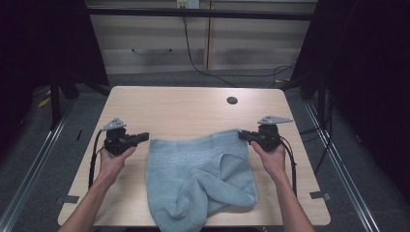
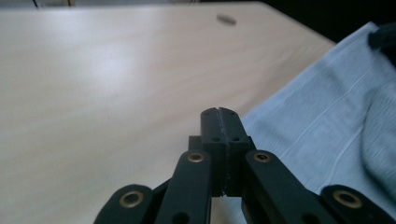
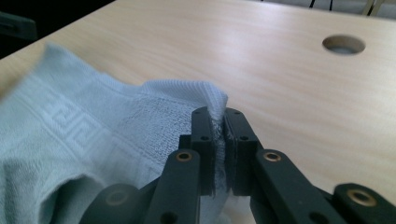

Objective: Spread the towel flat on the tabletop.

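A light blue towel (image 1: 193, 169) with a key-pattern border lies rumpled on the wooden table (image 1: 183, 106), its near part bunched and hanging over the front edge. My right gripper (image 1: 241, 134) is shut on the towel's far right corner; in the right gripper view the cloth (image 3: 70, 126) is pinched between the jaws of that gripper (image 3: 217, 116). My left gripper (image 1: 145, 137) is at the towel's far left corner. In the left gripper view its jaws (image 2: 220, 114) are pressed together with no cloth visible between them, and the towel (image 2: 327, 116) lies just to their right.
A round cable hole (image 1: 232, 100) sits in the table's far right part. Bare tabletop stretches beyond the towel and to its left. Black frame posts and dark curtains flank the table, and a cable (image 1: 193, 58) runs across the floor behind it.
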`<state>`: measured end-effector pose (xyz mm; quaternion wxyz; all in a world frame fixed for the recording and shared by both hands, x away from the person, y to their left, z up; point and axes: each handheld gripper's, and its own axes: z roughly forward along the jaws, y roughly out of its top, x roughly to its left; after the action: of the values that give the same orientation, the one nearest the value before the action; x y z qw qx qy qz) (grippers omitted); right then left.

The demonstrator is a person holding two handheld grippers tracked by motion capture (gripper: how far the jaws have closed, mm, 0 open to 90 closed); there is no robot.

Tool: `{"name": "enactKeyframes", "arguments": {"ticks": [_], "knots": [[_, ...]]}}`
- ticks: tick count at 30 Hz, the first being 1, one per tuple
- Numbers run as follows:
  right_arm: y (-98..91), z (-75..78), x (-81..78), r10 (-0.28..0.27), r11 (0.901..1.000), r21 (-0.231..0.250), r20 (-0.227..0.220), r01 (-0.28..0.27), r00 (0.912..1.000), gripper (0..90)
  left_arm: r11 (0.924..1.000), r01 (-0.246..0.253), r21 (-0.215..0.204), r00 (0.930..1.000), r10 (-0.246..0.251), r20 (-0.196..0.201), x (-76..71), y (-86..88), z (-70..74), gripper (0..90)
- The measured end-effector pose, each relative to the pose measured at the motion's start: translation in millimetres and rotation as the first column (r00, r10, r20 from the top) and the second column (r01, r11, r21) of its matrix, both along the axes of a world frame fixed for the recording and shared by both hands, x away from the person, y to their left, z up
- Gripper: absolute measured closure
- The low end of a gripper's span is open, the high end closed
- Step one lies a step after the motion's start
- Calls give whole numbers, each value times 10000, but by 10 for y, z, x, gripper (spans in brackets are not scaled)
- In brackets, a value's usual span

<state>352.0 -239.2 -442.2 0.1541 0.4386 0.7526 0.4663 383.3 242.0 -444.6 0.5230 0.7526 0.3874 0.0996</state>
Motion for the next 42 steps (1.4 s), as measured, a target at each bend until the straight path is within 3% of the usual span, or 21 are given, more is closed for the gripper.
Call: {"name": "enactKeyframes", "arguments": {"ticks": [4, 6, 9, 12, 13, 15, 20, 24, 25, 27, 30, 33, 34, 35, 36, 37, 39, 42], "knots": [[1, 199, 108, -205, 9997, 150, 381, 199, 9991, 842, 9988, -178, -465, 9996, 189, 220, 116, 28, 245, 900], [12, 282, 139, -220, 9994, 265, 502, 207, 9985, 842, 9996, 111, -251, 9998, -106, 191, 120, -32, 240, 900], [37, 283, 143, -134, 9998, 128, 447, 128, 9989, 842, 9986, 534, 56, 9984, -533, -203, 94, -133, 58, 883], [35, 189, 136, -88, 9999, -80, 220, 90, 9997, 841, 9962, 709, 512, 9949, -669, -755, 100, -200, -197, 804], [16, 147, 125, -129, 9999, 25, 155, 129, 9998, 841, 9958, 800, 451, 9906, -744, -1146, 113, -219, -326, 749], [1, 127, 123, -100, 9999, 77, 132, 99, 9999, 841, 9950, 751, 665, 9912, -671, -1143, 123, -224, -366, 740], [-46, 73, 118, -145, 9997, 208, 55, 144, 9999, 840, 9914, 825, 1018, 9860, -664, -1527, 173, -245, -488, 532], [-45, 51, 105, -138, 9996, 241, 39, 137, 9999, 839, 9864, 956, 1339, 9832, -726, -1676, 163, -304, -547, 448], [-48, 44, 101, -142, 9995, 266, 24, 142, 9999, 838, 9839, 1050, 1448, 9831, -807, -1643, 158, -318, -554, 399], [-47, 32, 91, -113, 9995, 307, 4, 113, 9999, 837, 9725, 1046, 2081, 9868, -756, -1429, 130, -374, -574, 380], [-52, 9, 69, -85, 9995, 310, -5, 85, 10000, 835, 9704, 914, 2233, 9882, -606, -1410, 129, -381, -627, 330], [-70, -13, 49, -88, 9994, 336, 9, 87, 10000, 831, 9701, 836, 2279, 9902, -552, -1280, 124, -376, -635, 331], [-79, -22, 43, -112, 9994, 324, -35, 113, 9999, 826, 9662, 860, 2429, 9916, -593, -1153, 108, -395, -635, 331], [-86, -30, 39, -108, 9994, 328, -55, 110, 9999, 819, 9548, 1097, 2762, 9919, -873, -924, 78, -415, -632, 357], [-93, -38, 33, -122, 9993, 343, -71, 124, 9999, 819, 9436, 1204, 3084, 9922, -1043, -683, 56, -431, -627, 452], [-97, -44, 28, -99, 9993, 359, -77, 101, 9999, 819, 9389, 1263, 3200, 9920, -1166, -495, 33, -449, -632, 492], [-98, -54, 18, -76, 9991, 414, -91, 79, 9999, 821, 9382, 1605, 3066, 9869, -1581, -330, -9, -448, -649, 601], [-89, -70, 6, -30, 9992, 410, -84, 34, 10000, 822, 9372, 1819, 2977, 9833, -1759, -472, -37, -467, -642, 781]]}}
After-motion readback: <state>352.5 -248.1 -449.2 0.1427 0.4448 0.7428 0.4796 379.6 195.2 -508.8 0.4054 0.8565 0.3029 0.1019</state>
